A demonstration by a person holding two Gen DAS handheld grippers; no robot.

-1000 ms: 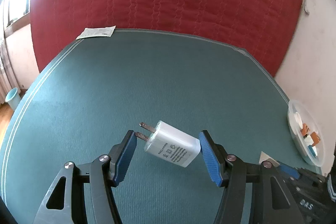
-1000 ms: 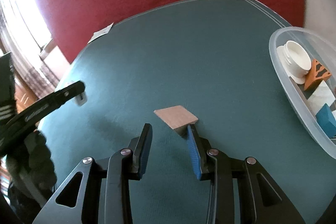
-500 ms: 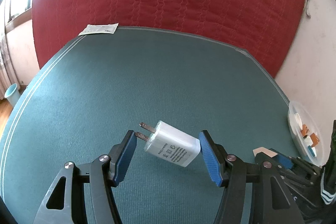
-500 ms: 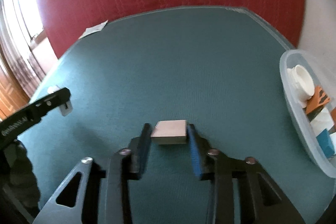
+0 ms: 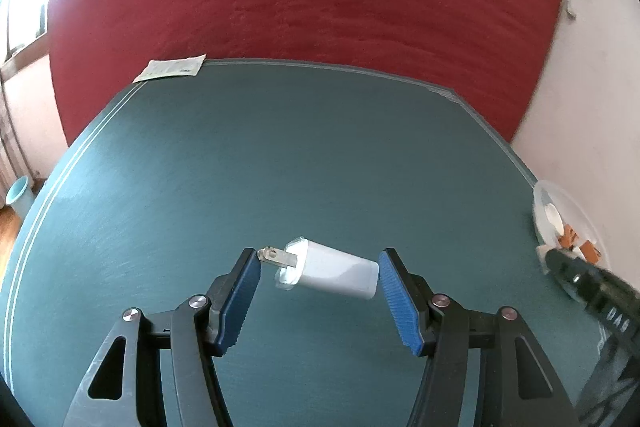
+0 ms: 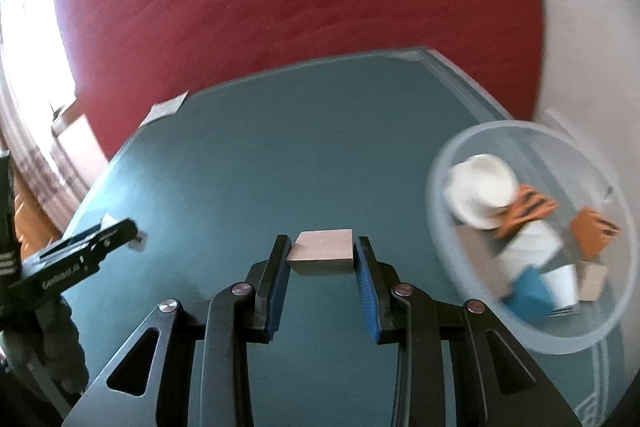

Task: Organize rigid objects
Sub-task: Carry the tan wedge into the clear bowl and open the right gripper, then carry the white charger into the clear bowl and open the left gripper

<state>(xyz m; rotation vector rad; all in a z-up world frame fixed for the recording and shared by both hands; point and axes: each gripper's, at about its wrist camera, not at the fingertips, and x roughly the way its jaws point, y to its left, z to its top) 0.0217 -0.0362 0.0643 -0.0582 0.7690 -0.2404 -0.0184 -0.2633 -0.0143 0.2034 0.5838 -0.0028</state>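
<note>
The right gripper [image 6: 321,258] is pinching a small wooden block [image 6: 322,251] between its blue pads, holding it above the green table [image 6: 280,155]. The left gripper [image 5: 319,285] is clamping a white plug adapter [image 5: 334,269] end to end, prongs against one pad. A clear bowl [image 6: 472,323] of assorted objects is sitting just to the right.
</note>
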